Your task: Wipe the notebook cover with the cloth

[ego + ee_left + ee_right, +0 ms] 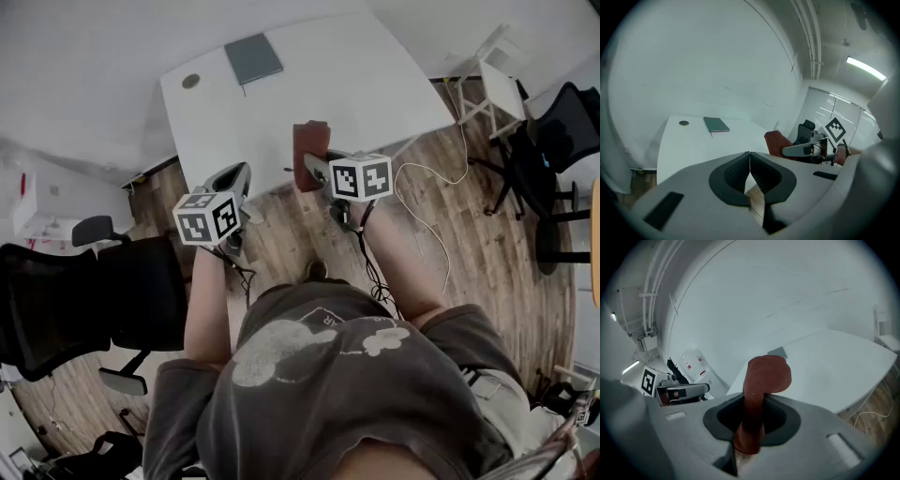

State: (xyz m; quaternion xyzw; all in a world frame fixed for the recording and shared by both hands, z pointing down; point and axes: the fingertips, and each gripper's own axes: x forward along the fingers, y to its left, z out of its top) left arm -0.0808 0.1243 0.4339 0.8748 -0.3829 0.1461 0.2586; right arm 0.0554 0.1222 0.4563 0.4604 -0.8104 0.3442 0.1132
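A dark grey notebook lies flat at the far side of the white table; it also shows as the notebook and a sliver of the notebook. My right gripper is shut on a rust-red cloth, held over the table's near edge. The cloth stands up between the jaws and flops over at its top. My left gripper is shut with nothing in it, at the table's near left edge, far from the notebook.
A round cable grommet sits in the table's far left corner. Black office chairs stand at the left, another chair at the right. A white cable trails over the wood floor.
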